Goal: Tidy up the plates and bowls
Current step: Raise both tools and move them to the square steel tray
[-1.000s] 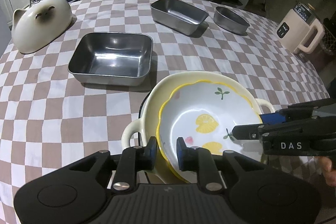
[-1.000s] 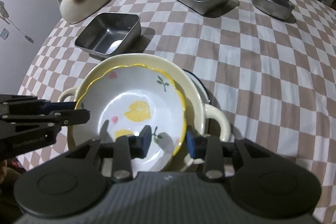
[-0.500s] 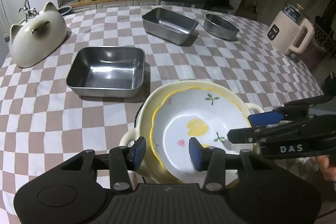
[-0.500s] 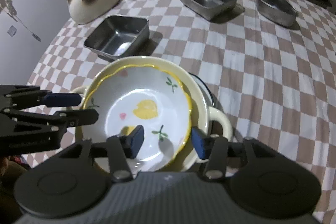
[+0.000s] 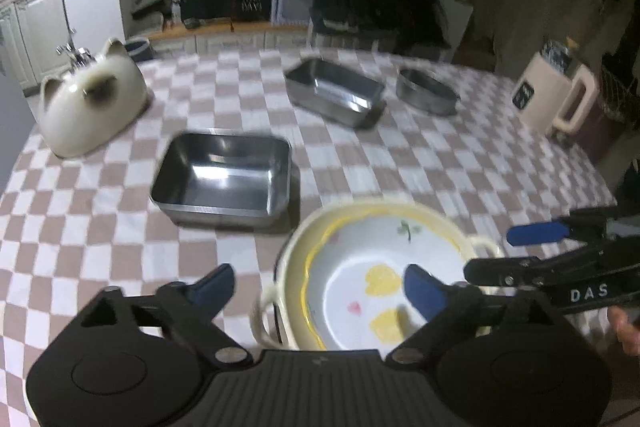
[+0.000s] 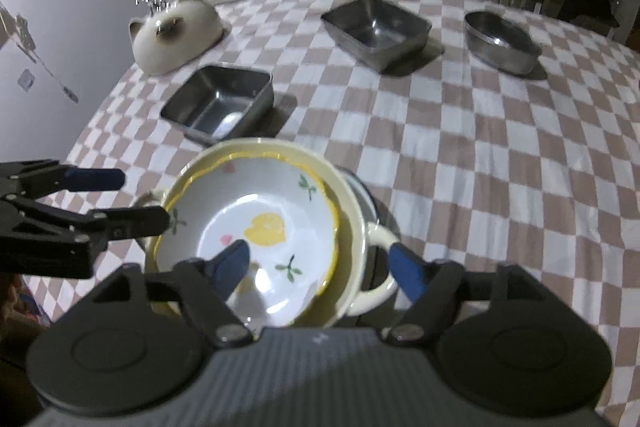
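Left gripper: we see its fingers wide apart, holding nothing.
Right gripper: likewise wide, empty.
Lemon-print bowl: nested in cream two-handled bowl, six o'clock.

A white lemon-print bowl with a wavy yellow rim sits upright, nested inside a larger cream two-handled bowl; beneath them a dark-rimmed dish seems to peek out, though the view there is too poor to be sure. Beyond the stack a square steel pan stands open side up. Farther back, a second square steel pan and an oval steel bowl sit side by side, apart.
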